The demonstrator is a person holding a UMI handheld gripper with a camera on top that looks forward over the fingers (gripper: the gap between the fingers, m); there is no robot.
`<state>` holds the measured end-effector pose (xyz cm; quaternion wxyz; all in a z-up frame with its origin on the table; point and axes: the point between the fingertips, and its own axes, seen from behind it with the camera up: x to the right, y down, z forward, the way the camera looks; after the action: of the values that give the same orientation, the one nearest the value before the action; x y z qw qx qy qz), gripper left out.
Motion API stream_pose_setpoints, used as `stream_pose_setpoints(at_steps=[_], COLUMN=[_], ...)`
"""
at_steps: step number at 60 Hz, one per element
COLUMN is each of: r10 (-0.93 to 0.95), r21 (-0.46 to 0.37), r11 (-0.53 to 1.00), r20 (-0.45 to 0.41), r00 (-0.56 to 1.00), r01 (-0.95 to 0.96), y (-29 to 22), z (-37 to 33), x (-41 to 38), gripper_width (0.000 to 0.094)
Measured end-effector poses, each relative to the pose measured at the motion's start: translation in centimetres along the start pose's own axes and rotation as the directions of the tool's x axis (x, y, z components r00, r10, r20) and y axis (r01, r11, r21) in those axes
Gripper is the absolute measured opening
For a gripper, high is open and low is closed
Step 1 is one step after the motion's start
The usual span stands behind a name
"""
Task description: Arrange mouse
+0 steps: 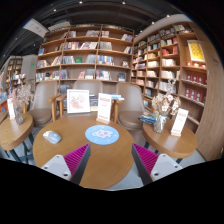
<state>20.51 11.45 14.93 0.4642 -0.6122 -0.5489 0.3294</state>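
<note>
- My gripper point(104, 158) hangs above the near edge of the round light-brown wooden table point(100, 158), fingers spread wide, nothing between the magenta pads point(76, 154).
- Landmark: the round blue mat point(102, 134) lying flat near the middle of the table, just ahead of my fingers.
- The small grey rounded mouse point(52, 136) sits on the table well to the left of the blue mat, apart from it and clear of my left finger.
- Behind the blue mat, at the table's far edge, a white upright sign card with a picture point(78, 101) stands to the left, and a narrower white upright card point(104, 107) stands just right of it.
- Right of the blue mat, on a neighbouring wooden table point(172, 143), a glass vase of dried flowers point(162, 112) stands beside a tilted white card point(180, 122).
- Far beyond the blue mat, tall wooden bookshelves full of books point(90, 55) line the wall.
</note>
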Motion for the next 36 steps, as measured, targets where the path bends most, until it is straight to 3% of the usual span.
stream_pose_setpoints(at_steps=[13,36], r10=[-0.013,-0.041], r21=[-0.013,-0.062], r11=[1.0,0.997], r20=[0.03,0.155], r00=[0.999,0.987], r01=[0.013,0.051], y=[0.2,2.3], z=[1.0,2.4], x=[-3.8,-15.6], gripper_width=[0.0853,0.0853])
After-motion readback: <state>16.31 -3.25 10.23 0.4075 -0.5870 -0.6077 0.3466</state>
